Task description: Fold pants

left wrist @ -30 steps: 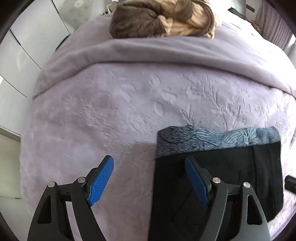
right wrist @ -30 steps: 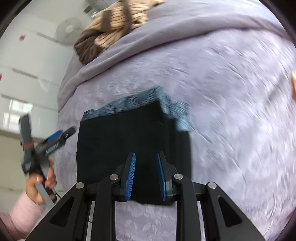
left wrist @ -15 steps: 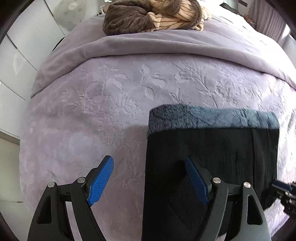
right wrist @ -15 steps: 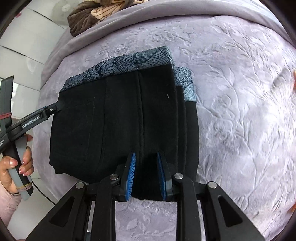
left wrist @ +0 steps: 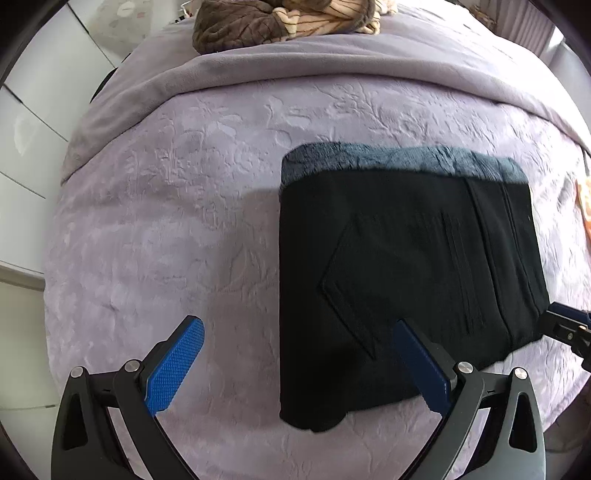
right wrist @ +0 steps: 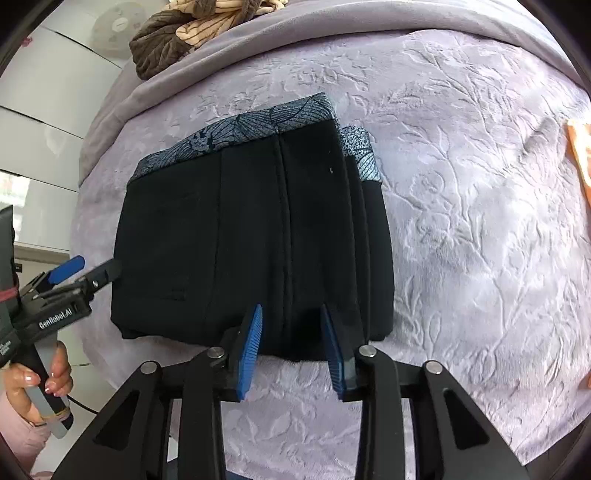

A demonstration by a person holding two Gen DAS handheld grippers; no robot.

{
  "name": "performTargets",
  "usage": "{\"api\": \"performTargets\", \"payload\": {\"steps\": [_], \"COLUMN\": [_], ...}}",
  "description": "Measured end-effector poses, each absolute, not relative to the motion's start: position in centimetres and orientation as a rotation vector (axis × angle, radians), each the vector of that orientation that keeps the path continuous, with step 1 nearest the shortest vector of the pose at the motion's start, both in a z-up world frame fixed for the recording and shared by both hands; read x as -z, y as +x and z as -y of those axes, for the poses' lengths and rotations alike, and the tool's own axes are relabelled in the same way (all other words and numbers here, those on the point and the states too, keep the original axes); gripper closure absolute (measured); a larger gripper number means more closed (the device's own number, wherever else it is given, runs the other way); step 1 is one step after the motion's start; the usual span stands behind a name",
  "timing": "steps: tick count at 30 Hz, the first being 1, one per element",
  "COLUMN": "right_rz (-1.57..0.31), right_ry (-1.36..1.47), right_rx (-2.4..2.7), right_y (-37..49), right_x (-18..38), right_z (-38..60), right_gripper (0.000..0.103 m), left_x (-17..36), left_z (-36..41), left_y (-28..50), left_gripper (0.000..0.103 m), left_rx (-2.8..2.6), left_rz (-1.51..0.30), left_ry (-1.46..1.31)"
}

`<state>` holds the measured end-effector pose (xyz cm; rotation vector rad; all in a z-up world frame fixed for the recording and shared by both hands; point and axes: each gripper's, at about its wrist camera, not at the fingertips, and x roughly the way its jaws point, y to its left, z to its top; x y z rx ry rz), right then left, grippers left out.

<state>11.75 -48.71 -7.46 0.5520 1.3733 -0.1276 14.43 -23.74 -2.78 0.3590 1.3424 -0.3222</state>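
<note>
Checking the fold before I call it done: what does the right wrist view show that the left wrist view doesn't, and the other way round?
Only the right wrist view shows the person's hand gripping the left gripper's handle, a white fan, and the second patterned layer stepped out at the pants' right edge. Only the left wrist view shows the angled pocket seam and the left gripper's pads spread wide, nothing between them. Both show the folded black pants on the lilac bedspread, the brown striped bundle and an orange item.
</note>
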Motion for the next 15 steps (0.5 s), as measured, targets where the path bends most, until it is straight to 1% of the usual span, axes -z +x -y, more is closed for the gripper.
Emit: {"api": "performTargets", "payload": {"steps": [2, 3, 7, 10, 15], "right_rz": [-1.380, -1.382, -1.394, -1.402, -1.408], "right_ry": [0.561, 0.562, 0.572, 0.597, 0.616], "right_rx": [0.132, 0.135, 0.147, 0.156, 0.174], "right_y": [11.5, 11.4, 10.3, 9.2, 8.3], "right_x": [7.4, 7.4, 7.1, 7.0, 6.8], "right_z": [48.4, 48.3, 48.1, 48.0, 47.7], "right_gripper": [0.052, 0.051, 0.050, 0.045, 0.043], "left_x": [2.7, 2.6, 2.2, 1.9, 1.3], "left_z": [23.7, 23.7, 23.9, 24.0, 24.0], "left_y": [14.0, 13.9, 13.3, 12.9, 12.1], "left_gripper": [0.000, 0.000, 0.000, 0.000, 0.000], "left_rx": [0.330, 0.329, 0.340, 0.353, 0.370], "left_rz": [-1.352, -1.354, -1.365, -1.371, -1.377], "left_ry": [0.362, 0.364, 0.369, 0.380, 0.393]}}
